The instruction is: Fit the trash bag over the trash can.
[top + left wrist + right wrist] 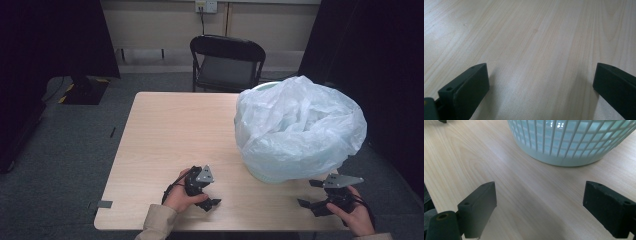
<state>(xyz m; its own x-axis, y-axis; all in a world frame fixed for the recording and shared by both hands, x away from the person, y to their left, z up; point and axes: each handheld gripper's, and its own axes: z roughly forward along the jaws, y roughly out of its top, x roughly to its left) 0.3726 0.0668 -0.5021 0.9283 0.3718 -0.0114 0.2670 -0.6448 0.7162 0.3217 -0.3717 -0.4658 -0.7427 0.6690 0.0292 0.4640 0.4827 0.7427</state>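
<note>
I see a matt pale wood-grain table (165, 130), a slatted plastic laundry basket (564, 142), and its thin crinkled plastic bag liner (297, 125).

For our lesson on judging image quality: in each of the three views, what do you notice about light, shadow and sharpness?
High view: the table and white bag are evenly lit, the surroundings fall into darkness. Left gripper view: soft focus, the wood grain is smeared, with faint shadows beside the jaws. Right gripper view: the basket looks sharper and casts a soft shadow on the wood; the near jaws are slightly blurred.
</note>
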